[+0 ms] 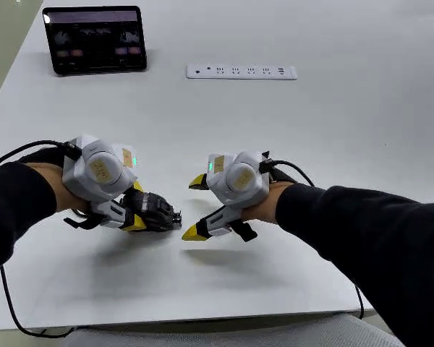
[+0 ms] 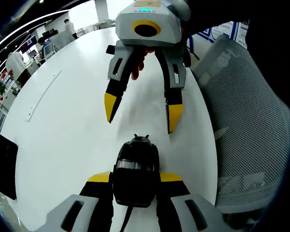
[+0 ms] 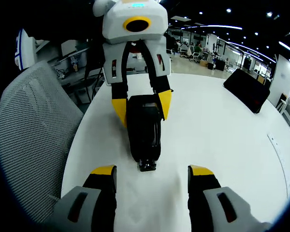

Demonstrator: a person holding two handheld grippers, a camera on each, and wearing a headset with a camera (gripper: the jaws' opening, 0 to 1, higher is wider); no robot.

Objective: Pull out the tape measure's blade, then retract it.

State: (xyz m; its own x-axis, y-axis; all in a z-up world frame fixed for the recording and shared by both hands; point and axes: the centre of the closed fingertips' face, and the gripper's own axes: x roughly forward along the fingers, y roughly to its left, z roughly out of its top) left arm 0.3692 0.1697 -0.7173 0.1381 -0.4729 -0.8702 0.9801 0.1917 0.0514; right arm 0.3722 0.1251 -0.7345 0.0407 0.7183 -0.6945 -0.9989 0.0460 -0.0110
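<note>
White counter [image 1: 311, 130] below, and the left tool [image 1: 139, 206] is pinching the black tape measure [image 1: 158, 211], its case caught between the yellow tips. The right tool [image 1: 195, 207] faces it from just beside, jaws spread wide and holding nothing. The case's long axis runs straight from one tool to the other, mouth towards the right one, so I'd say that's the puller. The right gripper view shows the blade hook [image 3: 146, 165] just ahead of its own gap; the head view leaves it too small to read.
</note>
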